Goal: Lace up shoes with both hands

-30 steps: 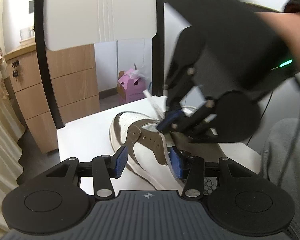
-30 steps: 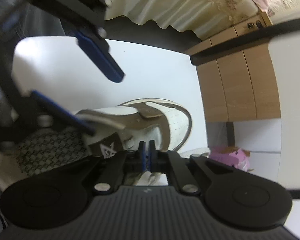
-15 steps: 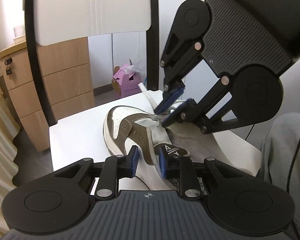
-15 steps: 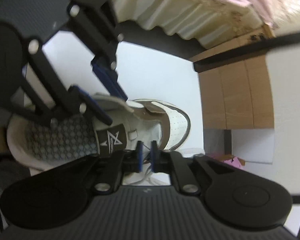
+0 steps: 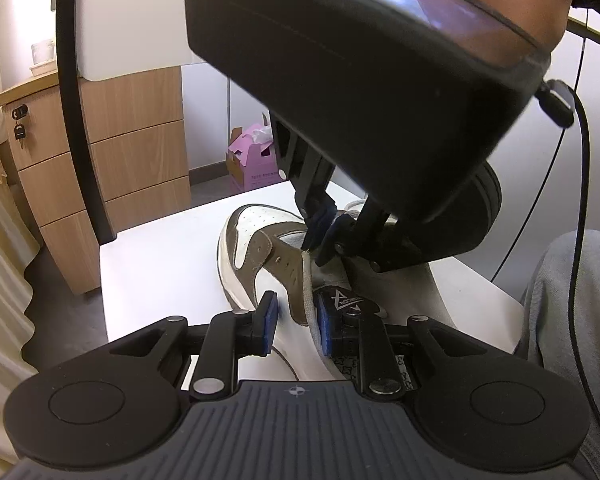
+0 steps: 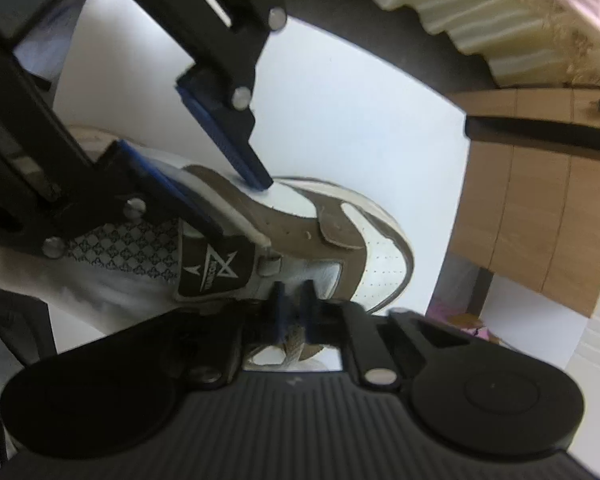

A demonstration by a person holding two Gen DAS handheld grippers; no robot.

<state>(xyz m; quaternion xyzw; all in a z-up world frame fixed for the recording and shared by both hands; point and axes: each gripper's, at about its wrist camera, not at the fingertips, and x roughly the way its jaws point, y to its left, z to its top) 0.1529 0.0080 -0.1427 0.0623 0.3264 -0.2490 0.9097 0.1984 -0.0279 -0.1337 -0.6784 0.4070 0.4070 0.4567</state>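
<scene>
Shoe (image 5: 268,264), white and brown, lies on a white table (image 5: 160,256) with its toe pointing away from the left claw (image 5: 294,326). That claw's blue pads clamp the shoe's near side wall at the collar, one pad outside and one inside the opening, the jaws having closed onto it within the last second. Just past the inner pad sits the tongue (image 5: 346,300) with its dark logo patch.

Farther along the shoe, the right claw (image 5: 326,232) points steeply down over the eyelet area. In its own view, its pads (image 6: 278,308) are nearly together and pinch a pale lace (image 6: 294,346), which shows between and just behind them; these jaws have just narrowed on it. The lace runs down toward the front of the tongue.

Beyond the shoe's toe, the table ends. Behind it stand a wooden drawer unit (image 5: 136,152) to the left and a pink box (image 5: 254,160) on the floor. A grey-trousered knee (image 5: 572,300) sits right of the left claw.
</scene>
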